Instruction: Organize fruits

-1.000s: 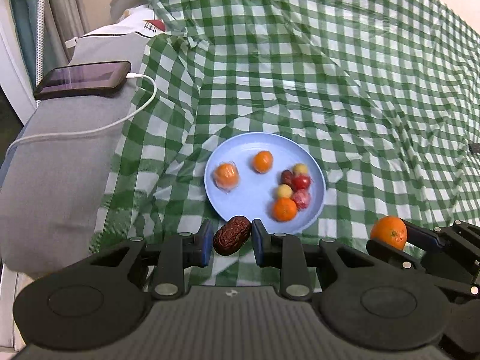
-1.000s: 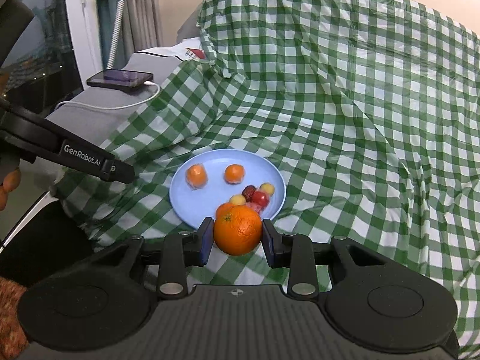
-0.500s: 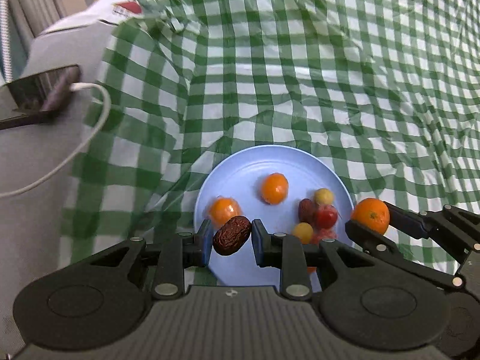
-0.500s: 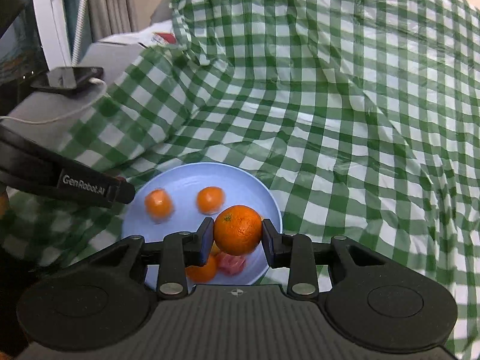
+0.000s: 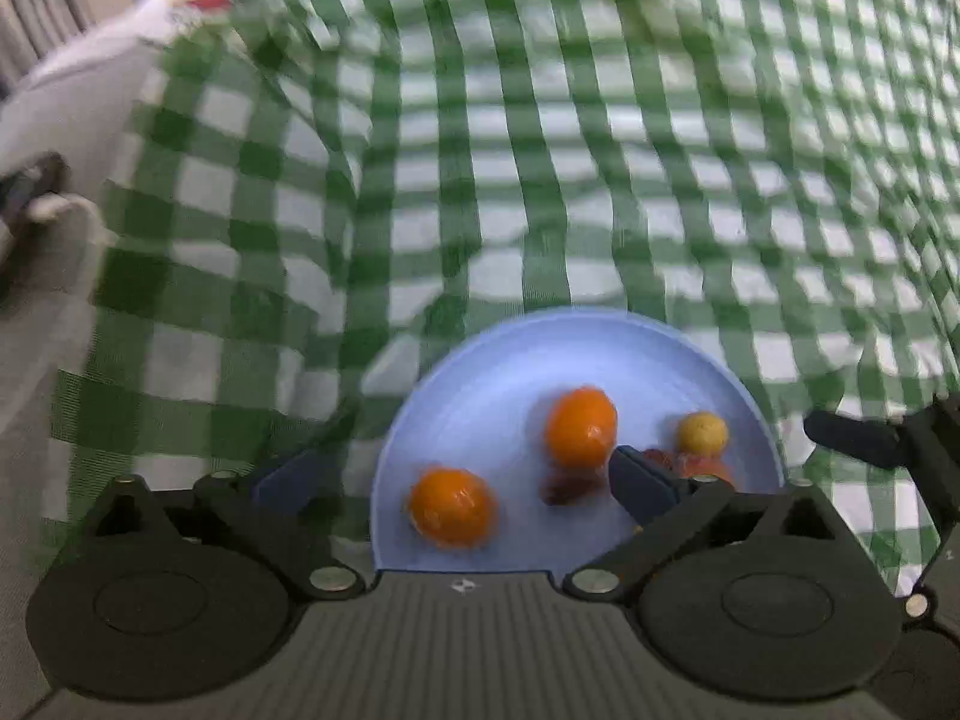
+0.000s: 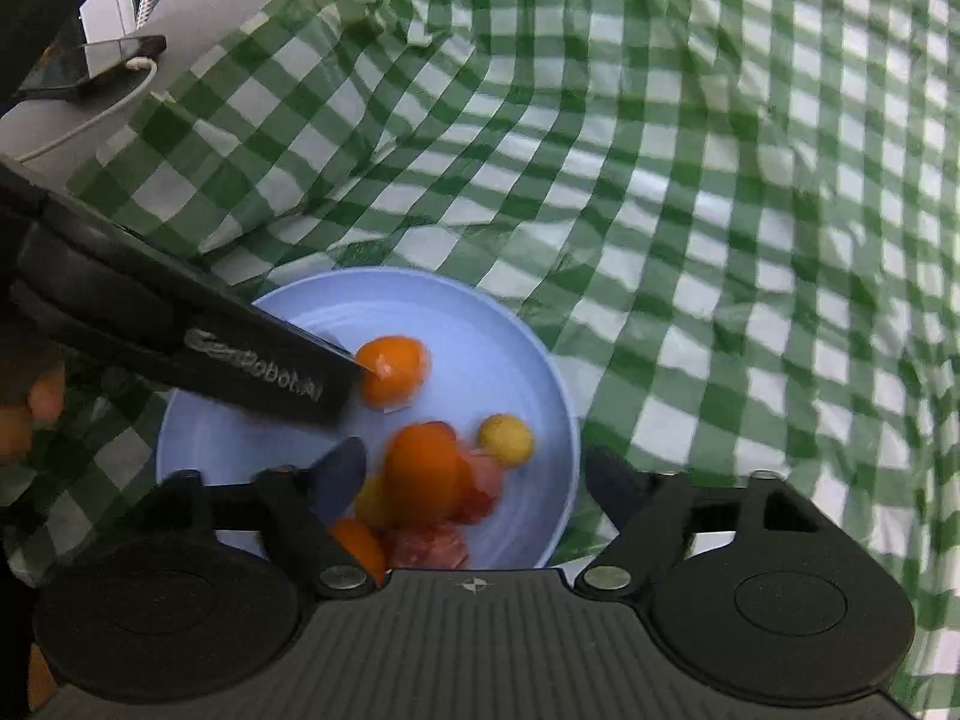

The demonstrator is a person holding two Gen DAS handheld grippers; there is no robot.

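Observation:
A light blue plate (image 5: 498, 360) (image 6: 528, 354) lies on the green checked cloth and holds several small fruits. In the left wrist view my left gripper (image 5: 465, 480) is open above the plate; the brown date (image 5: 567, 489) lies loose on it beside two small oranges (image 5: 453, 507) (image 5: 581, 427) and a yellow fruit (image 5: 702, 432). In the right wrist view my right gripper (image 6: 474, 477) is open over the plate; the large orange (image 6: 423, 471) sits loose among red fruits (image 6: 429, 546) and a yellow one (image 6: 506, 439). The left gripper's finger (image 6: 198, 342) reaches over the plate.
The green checked cloth (image 6: 720, 180) covers the surface and rises behind the plate. A phone (image 6: 90, 69) on a white cable lies on a grey cushion at the far left. The right gripper's finger (image 5: 864, 435) shows at the plate's right edge.
Both grippers moved in over the plate and opened. The left one let go of the date, the right one let go of the large orange; both fruits now lie on the plate.

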